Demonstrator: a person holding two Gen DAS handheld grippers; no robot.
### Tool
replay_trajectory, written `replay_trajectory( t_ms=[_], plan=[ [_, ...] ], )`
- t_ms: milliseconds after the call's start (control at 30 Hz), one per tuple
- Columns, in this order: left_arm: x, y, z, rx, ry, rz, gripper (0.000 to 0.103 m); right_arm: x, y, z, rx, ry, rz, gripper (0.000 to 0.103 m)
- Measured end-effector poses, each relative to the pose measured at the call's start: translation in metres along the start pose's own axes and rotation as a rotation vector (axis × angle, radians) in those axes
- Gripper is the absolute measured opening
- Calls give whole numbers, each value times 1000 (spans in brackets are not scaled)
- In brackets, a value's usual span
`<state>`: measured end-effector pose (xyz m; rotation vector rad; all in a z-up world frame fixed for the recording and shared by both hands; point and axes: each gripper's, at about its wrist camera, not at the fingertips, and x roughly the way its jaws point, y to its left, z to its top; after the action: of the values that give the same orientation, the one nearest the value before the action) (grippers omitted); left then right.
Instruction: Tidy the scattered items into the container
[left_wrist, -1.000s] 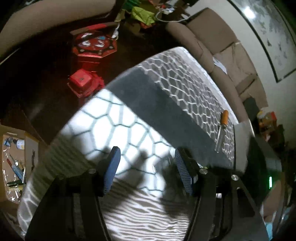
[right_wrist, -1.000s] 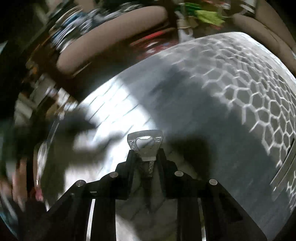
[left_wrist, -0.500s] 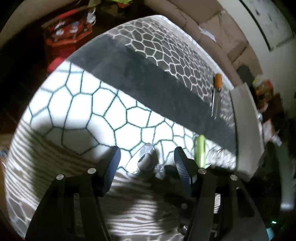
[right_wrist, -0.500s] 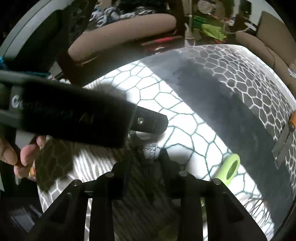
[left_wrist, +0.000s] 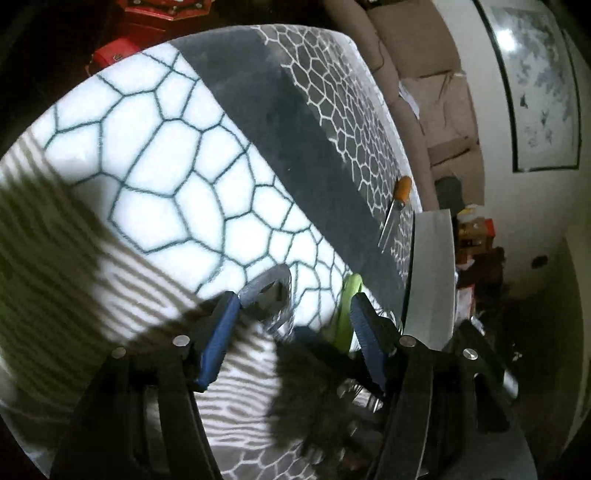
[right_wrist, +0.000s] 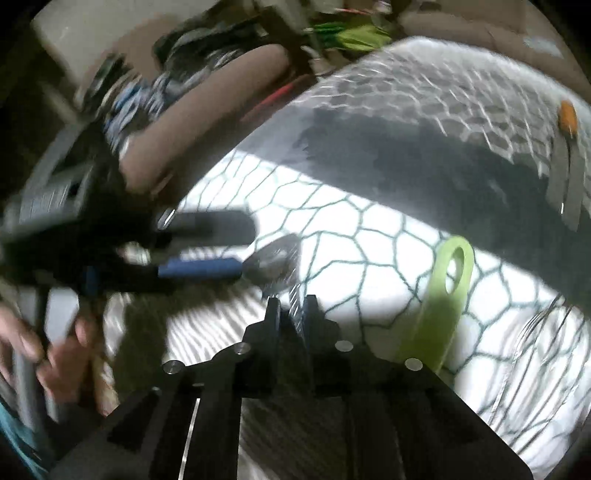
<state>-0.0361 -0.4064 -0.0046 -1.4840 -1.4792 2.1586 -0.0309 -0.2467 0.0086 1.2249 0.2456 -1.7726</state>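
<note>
- right tongs (right_wrist: 292, 301) are narrow and closing, pinching the ribbed shank of a metal tool (right_wrist: 275, 254) at the centre of the right view; the tool's broad head sticks out past the tips, up and left in the frame.
- left tongs (left_wrist: 293, 299) stand wide and are opening; in the left view the tool's head (left_wrist: 271, 280) lies between the blue pads, close to the left one, with no firm press that i can see.
- in the right view the left tongs (right_wrist: 247, 247) reach in from the left edge, level across the frame, so the two pairs meet almost at a right angle over the tool.
- the tool's long axis runs along the right tongs and across the left ones; the right hand carries it.
- container (left_wrist: 430, 277): its grey wall stands at the right of the left view, just beyond the right pad.
- judgement: either a handover or a carry to the right comes next, and the container lies on the tool's right in the left view.
- left on the cloth (left_wrist: 166, 166): a green tool (right_wrist: 447, 295) and an orange-handled tool (left_wrist: 400, 186).
</note>
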Motion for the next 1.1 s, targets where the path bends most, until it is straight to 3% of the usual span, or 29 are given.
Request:
replay_trajectory(
  t_ms=[100, 167, 333, 367, 400, 467, 567, 700, 933, 1000, 1100],
  plan=[
    [15, -5, -3, -19, 46, -49, 66, 5, 12, -4, -56, 6, 15, 32],
    [18, -11, -3, 1, 40, -22, 67, 7, 17, -8, -79, 2, 14, 39],
    [16, -6, -1, -53, 19, -110, 68, 5, 11, -18, -57, -49, 17, 39],
    [15, -7, -2, -56, 14, -146, 59, 4, 10, -19, -48, -60, 24, 39],
    [16, -10, -3, -44, 26, -170, 43, 3, 8, -21, -37, -68, 33, 39],
    [28, -19, -8, -1, 79, -181, 23, 0, 2, -24, 2, -84, 64, 37],
    [43, -29, -13, 53, 98, -104, 23, -2, 0, -26, 20, -92, 46, 29],
    [44, -30, -10, 53, 91, -56, 23, -5, -3, -22, 57, -118, 31, 23],
    [13, -26, 0, 117, -20, 95, 26, -10, -10, -23, 117, -140, 7, 20],
    [13, -23, 0, 135, -3, 122, 26, -11, -8, -25, 107, -137, -2, 21],
    [20, -22, -8, 162, 60, 104, 26, -16, -10, -29, 127, -153, -6, 20]
  ],
)
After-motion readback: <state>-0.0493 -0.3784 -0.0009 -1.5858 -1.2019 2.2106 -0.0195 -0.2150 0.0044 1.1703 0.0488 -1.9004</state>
